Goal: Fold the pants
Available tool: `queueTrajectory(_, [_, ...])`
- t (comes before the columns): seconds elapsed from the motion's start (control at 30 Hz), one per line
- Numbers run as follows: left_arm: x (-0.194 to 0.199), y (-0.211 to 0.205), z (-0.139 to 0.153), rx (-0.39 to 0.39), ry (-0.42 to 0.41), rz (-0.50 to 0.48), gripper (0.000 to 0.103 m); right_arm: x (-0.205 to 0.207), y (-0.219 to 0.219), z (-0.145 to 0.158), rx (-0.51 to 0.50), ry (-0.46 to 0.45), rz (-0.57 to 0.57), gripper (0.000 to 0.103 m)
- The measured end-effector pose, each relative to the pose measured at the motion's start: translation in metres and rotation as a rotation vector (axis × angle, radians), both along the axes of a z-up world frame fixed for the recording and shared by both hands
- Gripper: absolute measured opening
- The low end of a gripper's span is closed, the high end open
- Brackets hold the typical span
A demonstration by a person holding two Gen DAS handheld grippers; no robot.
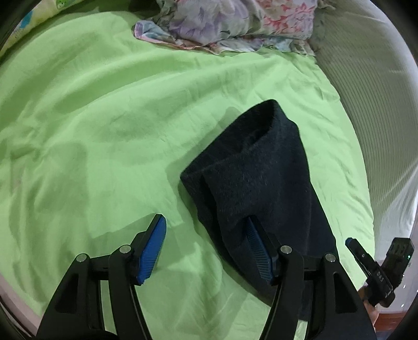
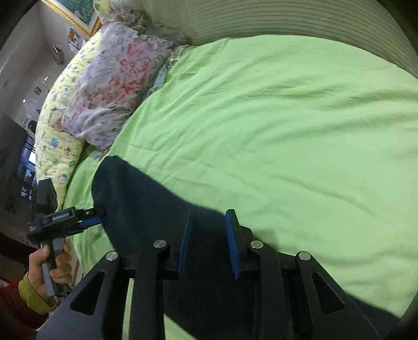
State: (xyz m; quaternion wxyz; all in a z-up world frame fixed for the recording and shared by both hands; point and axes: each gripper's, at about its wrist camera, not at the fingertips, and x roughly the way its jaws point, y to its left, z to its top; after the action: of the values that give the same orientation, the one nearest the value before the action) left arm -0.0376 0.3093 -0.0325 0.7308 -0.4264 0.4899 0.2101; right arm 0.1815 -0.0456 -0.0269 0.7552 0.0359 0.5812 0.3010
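Observation:
Dark navy pants (image 1: 256, 177) lie on a green bed sheet (image 1: 104, 117), one end curled up into a fold. My left gripper (image 1: 206, 230) is open, its right blue pad resting against the pants' near left edge and its left pad over bare sheet. In the right wrist view the pants (image 2: 146, 198) run from lower right to the left. My right gripper (image 2: 207, 230) is open, jaws straddling the dark cloth just above it. The left gripper (image 2: 91, 219) shows there at the pants' left edge; the right gripper (image 1: 350, 242) shows in the left wrist view.
A floral pillow (image 1: 235, 23) and a yellow patterned pillow (image 2: 57, 125) lie at the head of the bed. A striped grey-white cushion (image 1: 365, 78) runs along the bed's far side. The person's hand (image 2: 49, 264) holds the left gripper's handle.

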Motion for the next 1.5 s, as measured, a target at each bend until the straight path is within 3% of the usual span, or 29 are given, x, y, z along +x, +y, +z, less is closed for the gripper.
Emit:
queueTrajectory(0.23, [0.006, 0.006, -0.007, -0.003, -0.022, -0.012, 0.064, 0.010, 0.036, -0.036, -0.100, 0.060, 0.129, 0.039])
queueTrajectory(0.37, [0.010, 0.007, -0.010, -0.009, -0.048, -0.014, 0.064, 0.007, 0.047, -0.049, -0.151, 0.072, 0.205, 0.039])
queueTrajectory(0.47, [0.018, 0.007, -0.012, -0.007, -0.071, -0.013, 0.064, 0.008, 0.049, -0.050, -0.162, 0.069, 0.227, 0.032])
queueTrajectory(0.53, [0.024, 0.006, -0.012, -0.001, -0.088, -0.019, 0.062, 0.009, 0.047, -0.049, -0.171, 0.065, 0.236, 0.021])
queueTrajectory(0.6, [0.028, 0.006, -0.012, -0.009, -0.115, -0.035, 0.038, 0.008, 0.044, -0.044, -0.167, 0.064, 0.241, 0.017])
queueTrajectory(0.67, [0.027, 0.008, -0.009, -0.040, -0.153, -0.041, 0.025, 0.006, 0.041, -0.031, -0.163, 0.035, 0.246, 0.015])
queueTrajectory(0.73, [0.022, 0.008, 0.005, -0.053, -0.213, -0.047, 0.019, 0.006, 0.039, -0.013, -0.147, -0.006, 0.240, 0.013])
queueTrajectory(0.87, [0.008, 0.004, 0.043, -0.055, -0.329, -0.078, 0.018, 0.003, 0.035, 0.018, -0.133, -0.095, 0.229, 0.009])
queueTrajectory(1.0, [0.002, 0.001, 0.057, -0.037, -0.376, -0.123, 0.018, 0.006, 0.040, 0.015, -0.188, -0.146, 0.222, 0.008])
queueTrajectory(1.13, [0.013, 0.001, 0.043, 0.015, -0.328, -0.169, 0.018, 0.009, 0.058, -0.006, -0.270, -0.165, 0.215, 0.008])
queueTrajectory(1.27, [0.025, 0.004, 0.023, 0.090, -0.235, -0.229, 0.022, 0.016, 0.058, -0.029, -0.314, -0.124, 0.146, 0.011])
queueTrajectory(1.33, [0.027, 0.006, 0.021, 0.123, -0.180, -0.237, 0.028, 0.018, 0.051, -0.026, -0.286, -0.106, 0.088, 0.018])
queueTrajectory(1.5, [0.018, 0.010, 0.050, 0.207, -0.193, -0.225, 0.045, 0.008, 0.014, 0.006, -0.217, -0.123, -0.047, 0.020])
